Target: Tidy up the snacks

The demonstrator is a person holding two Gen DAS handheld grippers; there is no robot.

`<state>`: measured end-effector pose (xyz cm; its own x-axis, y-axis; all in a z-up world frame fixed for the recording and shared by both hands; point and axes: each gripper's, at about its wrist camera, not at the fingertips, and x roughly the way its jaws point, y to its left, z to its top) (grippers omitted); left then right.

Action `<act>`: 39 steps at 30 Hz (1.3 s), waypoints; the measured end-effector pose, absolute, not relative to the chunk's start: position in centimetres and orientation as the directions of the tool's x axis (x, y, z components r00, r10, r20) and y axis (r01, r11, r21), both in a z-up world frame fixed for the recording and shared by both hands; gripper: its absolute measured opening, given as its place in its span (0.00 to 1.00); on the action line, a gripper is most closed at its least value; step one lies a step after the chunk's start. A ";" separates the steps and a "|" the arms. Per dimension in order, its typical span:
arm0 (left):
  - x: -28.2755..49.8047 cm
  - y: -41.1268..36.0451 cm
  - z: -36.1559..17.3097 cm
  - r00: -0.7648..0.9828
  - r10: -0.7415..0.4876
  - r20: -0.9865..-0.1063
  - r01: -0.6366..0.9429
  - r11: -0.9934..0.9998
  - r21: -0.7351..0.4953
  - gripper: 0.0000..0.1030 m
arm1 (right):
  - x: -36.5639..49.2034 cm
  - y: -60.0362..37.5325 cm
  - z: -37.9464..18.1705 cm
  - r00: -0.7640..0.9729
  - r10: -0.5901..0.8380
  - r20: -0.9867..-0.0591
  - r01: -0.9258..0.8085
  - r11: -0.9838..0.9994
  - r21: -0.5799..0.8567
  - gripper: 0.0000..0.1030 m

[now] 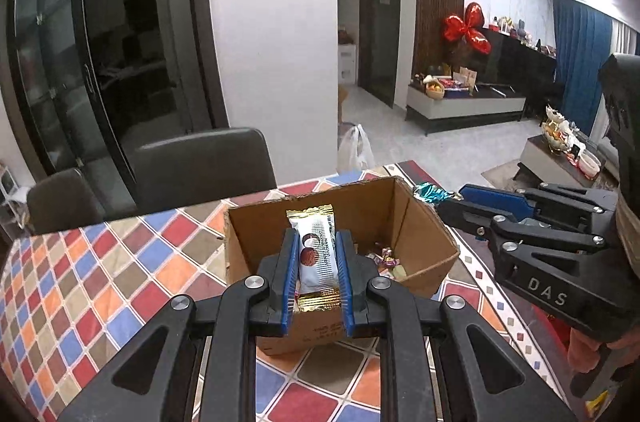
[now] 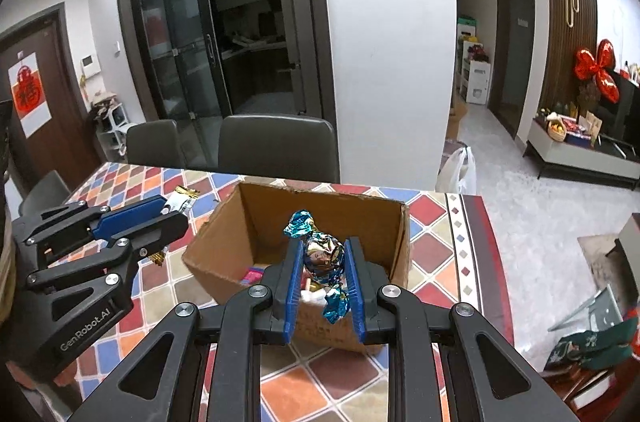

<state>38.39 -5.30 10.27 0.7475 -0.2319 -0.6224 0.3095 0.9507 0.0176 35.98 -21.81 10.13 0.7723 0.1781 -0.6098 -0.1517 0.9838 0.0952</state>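
An open cardboard box [image 1: 420, 226] stands on the checkered tablecloth; it also shows in the right wrist view [image 2: 248, 222]. My left gripper [image 1: 316, 242] is shut on a white and gold snack bar [image 1: 314, 254], held above the box's opening. My right gripper [image 2: 323, 246] is shut on a candy in blue foil wrap [image 2: 322, 254], also held over the box. The right gripper [image 1: 444, 200] reaches in from the right in the left wrist view, the candy [image 1: 430, 192] at its tip. The left gripper [image 2: 172, 212] shows at the left in the right wrist view. Several wrapped sweets [image 1: 386, 260] lie in the box.
The table [image 1: 120, 262] has a multicoloured diamond-pattern cloth. Two dark chairs [image 2: 276, 146] stand at its far side, before a white pillar and glass doors. A white plastic bag [image 2: 460, 166] hangs beyond the far edge. The floor lies to the right.
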 end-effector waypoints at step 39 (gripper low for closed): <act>20.7 -4.0 10.3 0.904 0.033 -0.426 0.066 0.975 0.214 1.00 | 23.0 -22.0 9.8 0.792 0.047 -0.609 -0.036 0.999 0.030 0.82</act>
